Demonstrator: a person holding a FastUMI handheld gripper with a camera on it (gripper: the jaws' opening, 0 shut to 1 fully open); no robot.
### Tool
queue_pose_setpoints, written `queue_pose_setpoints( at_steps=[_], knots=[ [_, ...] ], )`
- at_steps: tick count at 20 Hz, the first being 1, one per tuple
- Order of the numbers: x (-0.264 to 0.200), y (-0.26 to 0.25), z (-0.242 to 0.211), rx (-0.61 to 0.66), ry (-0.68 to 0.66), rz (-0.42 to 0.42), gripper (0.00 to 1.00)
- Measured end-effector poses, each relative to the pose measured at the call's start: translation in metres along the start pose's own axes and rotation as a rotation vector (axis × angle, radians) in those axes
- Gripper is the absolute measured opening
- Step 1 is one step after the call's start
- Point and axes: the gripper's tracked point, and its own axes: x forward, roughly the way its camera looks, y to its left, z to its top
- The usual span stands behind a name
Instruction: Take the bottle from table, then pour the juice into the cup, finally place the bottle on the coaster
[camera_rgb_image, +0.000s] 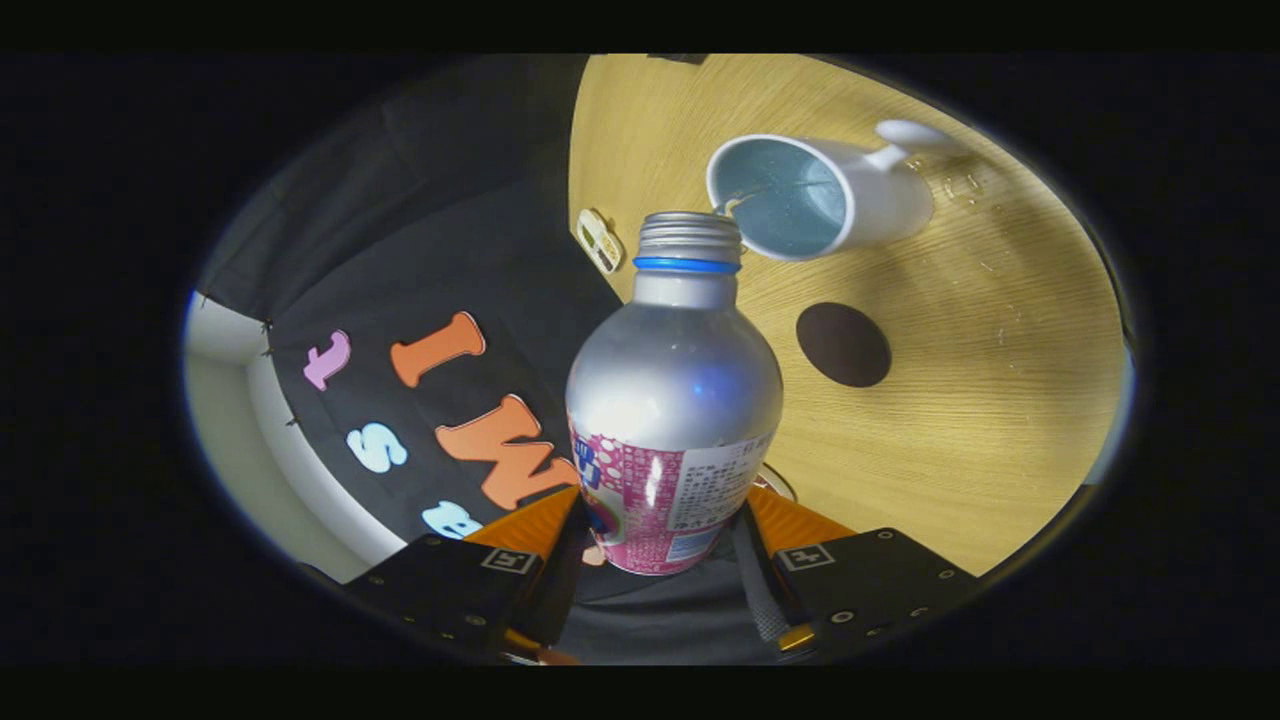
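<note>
While gripper (662, 545) holds both fingers clamped on labelled lower body of silver metal bottle with pink label (672, 400), bottle's long axis runs straight ahead of fingers — open threaded mouth at rim of white mug with blue inside (815, 195), pouring seemingly under way. Round dark brown coaster (843, 344) lies on pale wooden table (1000, 420), beside bottle shoulder, nearer than mug — next move likely swings there.

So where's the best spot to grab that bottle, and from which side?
Around the labelled lower body of the bottle, from the base end, as the gripper does now, a finger on each side. The body is wide and straight-walled there; the shoulder tapers to a narrow threaded neck, which must stay free, since it is tipped at the cup.
</note>
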Motion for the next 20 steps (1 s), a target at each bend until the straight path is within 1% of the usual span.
queue_pose_setpoints(
  at_steps=[9,17,20],
  knots=[
    [0.001,0.007,0.004,0.059,0.002,0.002,0.72],
    [0.001,0.010,0.005,0.103,-0.003,-0.012,0.72],
    [0.001,0.012,0.006,0.121,-0.004,-0.001,0.72]
  ],
)
